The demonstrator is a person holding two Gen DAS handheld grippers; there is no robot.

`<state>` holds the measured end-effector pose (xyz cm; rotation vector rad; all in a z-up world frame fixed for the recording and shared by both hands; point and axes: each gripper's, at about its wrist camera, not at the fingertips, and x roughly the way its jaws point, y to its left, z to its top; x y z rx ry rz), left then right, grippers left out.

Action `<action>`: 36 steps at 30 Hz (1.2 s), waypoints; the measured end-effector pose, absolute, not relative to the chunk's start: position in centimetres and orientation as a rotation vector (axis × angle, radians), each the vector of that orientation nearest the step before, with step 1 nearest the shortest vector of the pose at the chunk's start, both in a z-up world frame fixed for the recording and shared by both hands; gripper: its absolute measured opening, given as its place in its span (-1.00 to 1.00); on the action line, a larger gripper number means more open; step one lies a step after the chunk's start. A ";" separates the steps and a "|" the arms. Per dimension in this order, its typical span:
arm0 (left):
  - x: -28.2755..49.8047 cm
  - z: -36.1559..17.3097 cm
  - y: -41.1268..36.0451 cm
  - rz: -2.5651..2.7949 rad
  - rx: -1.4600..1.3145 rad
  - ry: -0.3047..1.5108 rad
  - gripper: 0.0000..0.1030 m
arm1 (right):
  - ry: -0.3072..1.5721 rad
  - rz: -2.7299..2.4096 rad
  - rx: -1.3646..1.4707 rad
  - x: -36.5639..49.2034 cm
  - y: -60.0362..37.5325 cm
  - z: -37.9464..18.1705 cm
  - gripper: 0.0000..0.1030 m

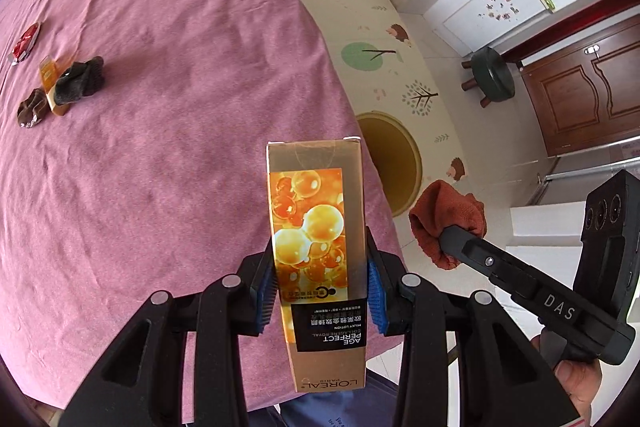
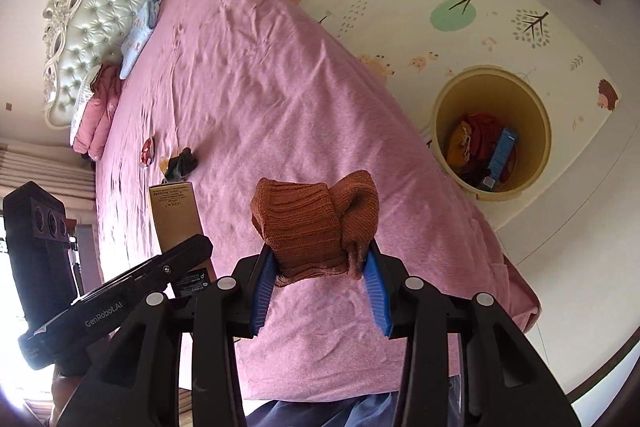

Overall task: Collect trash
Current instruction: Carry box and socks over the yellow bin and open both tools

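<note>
bed (image 2: 280, 99): pink sheet | lain on by: red wrapper (image 1: 25, 43), orange box (image 1: 50, 83), dark socks (image 1: 80, 79), pillows (image 2: 96, 107)

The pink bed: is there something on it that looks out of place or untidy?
Yes. On the far part of the pink bed, small things lie scattered on the cover: a red wrapper, an orange packet and two dark crumpled socks. One sock lies partly over the packet. They look like leftover clutter, not yet collected.

Glossy cardboard carton (image 1: 316, 251), ribbed knit cloth (image 2: 316, 223), matt pink bedsheet (image 2: 248, 91).
</note>
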<state>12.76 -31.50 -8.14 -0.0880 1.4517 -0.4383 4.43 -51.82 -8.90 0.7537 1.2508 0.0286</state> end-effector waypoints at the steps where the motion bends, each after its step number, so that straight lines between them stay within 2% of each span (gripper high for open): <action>1: 12.7 -8.3 -32.4 -0.453 -0.076 1.455 -0.27 | 1.242 0.016 0.764 4.1 -52.7 -8.8 -0.23; 21: 14.7 -10.1 -49.8 -0.673 0.166 1.494 -0.27 | 1.129 -0.188 0.939 2.2 -66.3 -10.1 -0.23; 36: 19.1 -14.2 -56.2 -0.712 0.225 1.560 -0.27 | 1.128 -0.254 1.025 4.4 -70.6 -13.1 -0.22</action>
